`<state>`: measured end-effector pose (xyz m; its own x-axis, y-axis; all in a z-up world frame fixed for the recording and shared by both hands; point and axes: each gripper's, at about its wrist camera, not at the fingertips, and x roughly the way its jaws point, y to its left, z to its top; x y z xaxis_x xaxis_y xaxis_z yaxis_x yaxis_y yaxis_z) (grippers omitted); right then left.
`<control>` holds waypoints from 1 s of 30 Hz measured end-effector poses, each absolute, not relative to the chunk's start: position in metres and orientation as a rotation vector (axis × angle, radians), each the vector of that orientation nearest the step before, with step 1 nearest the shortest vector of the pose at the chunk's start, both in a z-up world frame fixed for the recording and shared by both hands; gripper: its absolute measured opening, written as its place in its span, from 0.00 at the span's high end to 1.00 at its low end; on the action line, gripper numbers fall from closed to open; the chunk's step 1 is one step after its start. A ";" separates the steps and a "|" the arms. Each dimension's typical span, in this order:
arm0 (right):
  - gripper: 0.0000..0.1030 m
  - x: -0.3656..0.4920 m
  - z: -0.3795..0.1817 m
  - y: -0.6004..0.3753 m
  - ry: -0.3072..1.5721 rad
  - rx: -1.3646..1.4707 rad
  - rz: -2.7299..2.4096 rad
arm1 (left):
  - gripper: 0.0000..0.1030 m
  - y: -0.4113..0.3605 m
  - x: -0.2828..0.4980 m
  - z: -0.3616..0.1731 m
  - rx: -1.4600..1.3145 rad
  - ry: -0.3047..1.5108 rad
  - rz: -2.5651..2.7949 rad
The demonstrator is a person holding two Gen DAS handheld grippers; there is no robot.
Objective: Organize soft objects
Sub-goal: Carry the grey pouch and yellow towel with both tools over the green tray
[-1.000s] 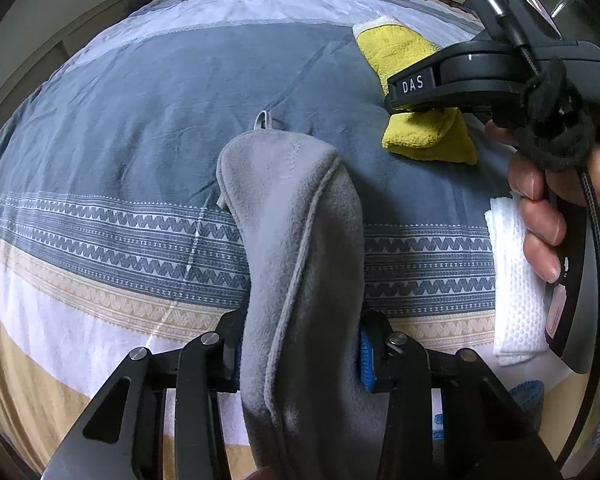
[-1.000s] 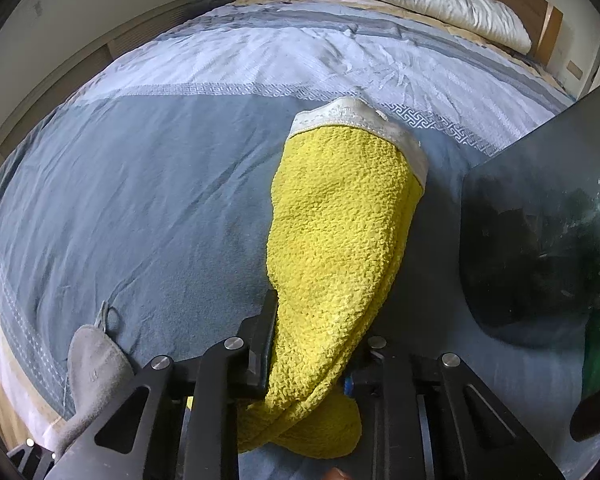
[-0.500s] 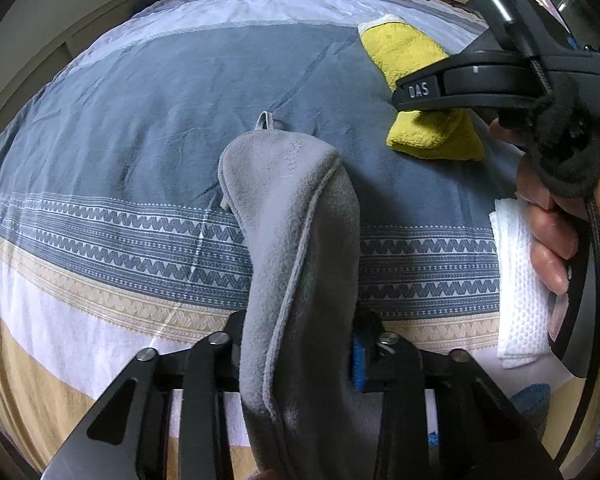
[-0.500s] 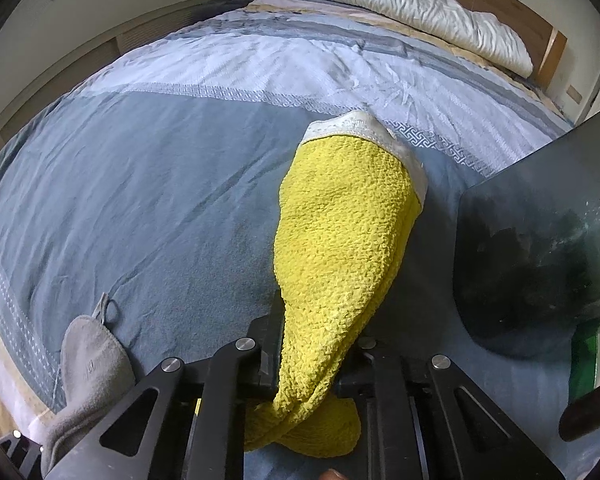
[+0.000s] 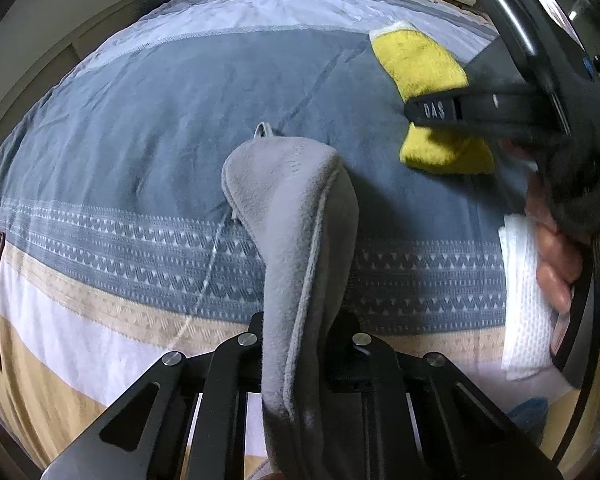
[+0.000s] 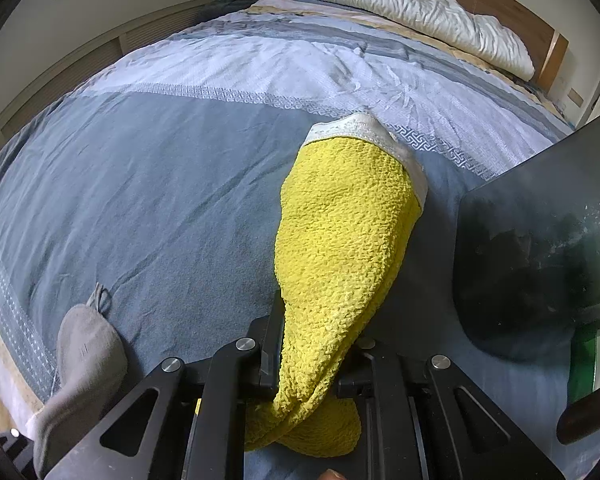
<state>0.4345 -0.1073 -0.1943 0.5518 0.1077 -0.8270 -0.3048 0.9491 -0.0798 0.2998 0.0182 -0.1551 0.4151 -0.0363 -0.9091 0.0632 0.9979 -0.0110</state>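
Since the earlier frame, the left hand-held gripper [image 5: 300,332] jaws are closing on the grey fleece cloth [image 5: 296,216] at frame centre. The right hand-held gripper [image 6: 316,344] stays clamped on the yellow towel [image 6: 344,220] over the bed [image 6: 160,184]. Both seem light, limp; pinch bunched folds.

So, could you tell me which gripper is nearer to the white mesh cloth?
Right. The right gripper, clamping the yellow towel, hangs just above the white mesh cloth; the left gripper, closing on the grey cloth, is farther.
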 end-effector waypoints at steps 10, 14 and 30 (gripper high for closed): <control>0.86 0.428 -0.186 -0.114 0.929 -0.212 0.254 | 0.89 0.025 0.346 -0.133 0.021 1.081 -0.013; 0.86 0.427 -0.181 -0.115 0.919 -0.213 0.254 | 0.89 0.027 0.370 -0.124 0.029 1.049 0.011; 0.85 0.384 -0.157 -0.126 0.899 -0.217 0.345 | 0.89 0.044 0.387 -0.124 0.017 1.064 0.102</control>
<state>0.3843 -0.1258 -0.1573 0.5726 0.2021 -0.7946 -0.3818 0.9234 -0.0404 0.3867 0.0436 -0.1239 0.4811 0.0923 -0.8718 -0.0758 0.9951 0.0636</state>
